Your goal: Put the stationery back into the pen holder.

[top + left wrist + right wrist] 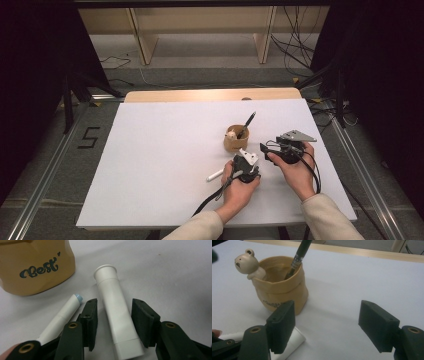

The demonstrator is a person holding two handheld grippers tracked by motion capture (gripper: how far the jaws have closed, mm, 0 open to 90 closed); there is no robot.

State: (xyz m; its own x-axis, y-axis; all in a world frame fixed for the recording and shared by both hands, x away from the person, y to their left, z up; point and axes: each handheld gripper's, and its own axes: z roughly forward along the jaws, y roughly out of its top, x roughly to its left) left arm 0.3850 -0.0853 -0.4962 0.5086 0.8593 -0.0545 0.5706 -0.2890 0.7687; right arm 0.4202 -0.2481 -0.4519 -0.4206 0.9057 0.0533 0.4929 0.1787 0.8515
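On the white desk (150,165), a thin white pen (215,175) lies at about eight o'clock from the tan cup (236,140). In the left gripper view its blue-tipped end (78,297) rests just outside the left jaw.

The left tool (113,320) is parted to a middling width, straddling a white tube (117,315) that lies flat between its pads, not yet pinched. The tube's flared end points toward twelve o'clock in that view. The likely step is gripping this tube. To do it well, centre the pads on the tube's body, keep the neighbouring pen out of the jaw's path, and close squarely so it does not roll.

The cup holds a dark pen (298,257) and carries a small bear figure (245,263) on its rim.

The right tool (332,325) stands wide and empty, at four o'clock from the cup.
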